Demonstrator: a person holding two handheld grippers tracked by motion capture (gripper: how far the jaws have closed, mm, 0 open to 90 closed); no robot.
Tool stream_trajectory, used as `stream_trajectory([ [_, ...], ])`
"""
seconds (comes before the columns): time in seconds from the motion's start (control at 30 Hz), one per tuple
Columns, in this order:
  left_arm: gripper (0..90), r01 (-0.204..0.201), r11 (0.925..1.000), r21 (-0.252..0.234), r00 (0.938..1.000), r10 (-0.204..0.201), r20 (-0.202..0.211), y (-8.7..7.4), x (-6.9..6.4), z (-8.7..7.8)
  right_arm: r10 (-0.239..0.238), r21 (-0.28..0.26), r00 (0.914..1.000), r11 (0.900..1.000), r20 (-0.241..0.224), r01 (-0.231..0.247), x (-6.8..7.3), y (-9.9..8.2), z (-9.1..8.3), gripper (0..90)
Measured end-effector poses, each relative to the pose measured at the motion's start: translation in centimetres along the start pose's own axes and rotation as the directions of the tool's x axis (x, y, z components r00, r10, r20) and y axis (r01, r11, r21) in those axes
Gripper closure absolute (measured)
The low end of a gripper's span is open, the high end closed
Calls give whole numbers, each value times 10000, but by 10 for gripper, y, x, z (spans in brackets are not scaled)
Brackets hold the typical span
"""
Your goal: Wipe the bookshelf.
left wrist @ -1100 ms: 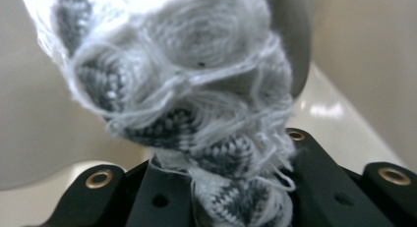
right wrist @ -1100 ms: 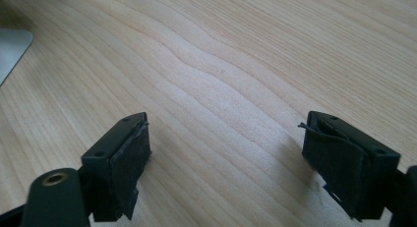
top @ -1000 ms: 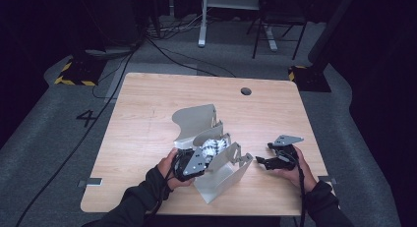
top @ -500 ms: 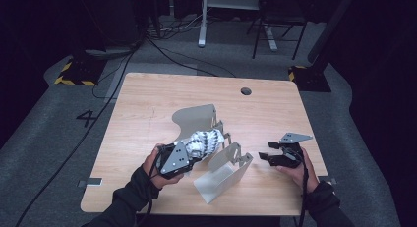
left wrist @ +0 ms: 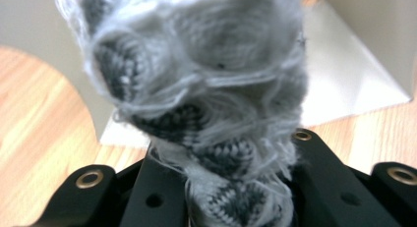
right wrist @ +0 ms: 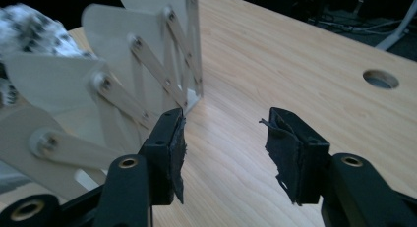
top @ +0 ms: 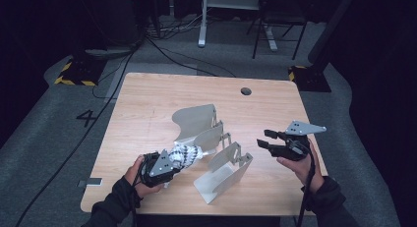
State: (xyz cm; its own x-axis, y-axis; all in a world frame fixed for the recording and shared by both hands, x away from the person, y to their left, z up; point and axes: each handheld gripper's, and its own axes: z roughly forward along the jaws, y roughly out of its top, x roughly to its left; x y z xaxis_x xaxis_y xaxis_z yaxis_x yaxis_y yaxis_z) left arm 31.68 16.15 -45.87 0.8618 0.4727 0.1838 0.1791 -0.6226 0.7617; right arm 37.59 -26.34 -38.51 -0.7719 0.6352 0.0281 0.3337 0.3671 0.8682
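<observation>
The left tool (top: 183, 157) held a soft, light knitted sock (left wrist: 206, 104) beside the metal rack (top: 223, 165); the right tool (right wrist: 223, 153), empty, had just been closing halfway. The sock should be gripped mid-bundle.

Grey folding rack (top: 216, 143) stands mid-tabletop (top: 147, 104), its upright panels running in a row from the centre toward the near edge; the left gripper (top: 169, 163), jaws clamped on a grey knitted cloth (top: 184, 155), sits tight against the rack's left side, so no passage there. Right gripper (top: 268, 142) hangs with jaws apart, nothing between them, just right of the nearest panel with a narrow strip of bare wood between. Far half of the tabletop, around the cable hole (top: 246, 91), and the left side lie free.
</observation>
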Motion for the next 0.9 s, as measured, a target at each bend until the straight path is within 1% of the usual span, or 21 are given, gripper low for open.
stream_trajectory([
  [0.03,731,93,10000,7,9999,-93,54,-2,1,0,-92,-6,9999,10000,-138,92,4,6,0,518],
  [0.13,726,167,9997,197,9998,-170,112,-6,4,3,-524,90,9976,9986,-449,529,17,18,1,536],
  [0.2,725,297,9992,267,9994,-302,170,-9,7,6,-734,150,9939,9971,-829,748,26,26,2,540],
  [0.23,725,394,9988,307,9990,-401,215,-11,7,8,-844,183,9926,9961,-876,863,29,28,2,544],
  [0.27,724,378,9986,372,9990,-386,214,-12,8,9,-999,285,9911,9943,-883,1027,33,32,2,552],
  [0.3,724,440,9983,377,9988,-448,218,-13,9,10,-987,318,9902,9942,-987,1023,35,34,3,555],
  [0.33,722,404,9982,444,9988,-415,242,-13,10,11,-966,325,9887,9944,-1144,1009,36,37,3,560],
  [0.43,719,471,9980,425,9985,-482,259,-14,10,12,-1157,562,9845,9907,-1321,1239,41,43,7,578],
  [0.47,717,512,9979,404,9983,-522,249,-14,10,12,-1225,725,9824,9884,-1411,1336,45,45,10,581],
  [0.57,717,574,9977,370,9978,-586,319,-14,10,14,-1178,928,9834,9870,-1379,1313,46,47,14,587],
  [0.6,717,678,9970,367,9969,-691,380,-15,10,15,-1211,1042,9827,9852,-1398,1362,47,47,17,589],
  [0.63,717,680,9968,412,9968,-696,388,-15,11,17,-1230,1122,9827,9839,-1384,1390,48,48,19,589],
  [0.67,717,775,9961,411,9956,-795,493,-16,11,18,-1250,1206,9832,9826,-1331,1413,48,48,21,589],
  [0.7,718,767,9960,457,9955,-791,522,-16,12,19,-1238,1284,9829,9816,-1364,1415,48,49,23,589],
  [0.73,718,800,9954,523,9952,-827,516,-17,11,21,-1236,1333,9825,9808,-1392,1423,48,48,26,589],
  [0.87,716,791,9945,684,9953,-827,504,-18,12,24,-1289,1706,9837,9740,-1253,1494,45,47,35,611],
  [0.9,716,790,9945,688,9954,-825,497,-18,12,24,-1246,1709,9831,9743,-1343,1468,44,47,36,624],
])
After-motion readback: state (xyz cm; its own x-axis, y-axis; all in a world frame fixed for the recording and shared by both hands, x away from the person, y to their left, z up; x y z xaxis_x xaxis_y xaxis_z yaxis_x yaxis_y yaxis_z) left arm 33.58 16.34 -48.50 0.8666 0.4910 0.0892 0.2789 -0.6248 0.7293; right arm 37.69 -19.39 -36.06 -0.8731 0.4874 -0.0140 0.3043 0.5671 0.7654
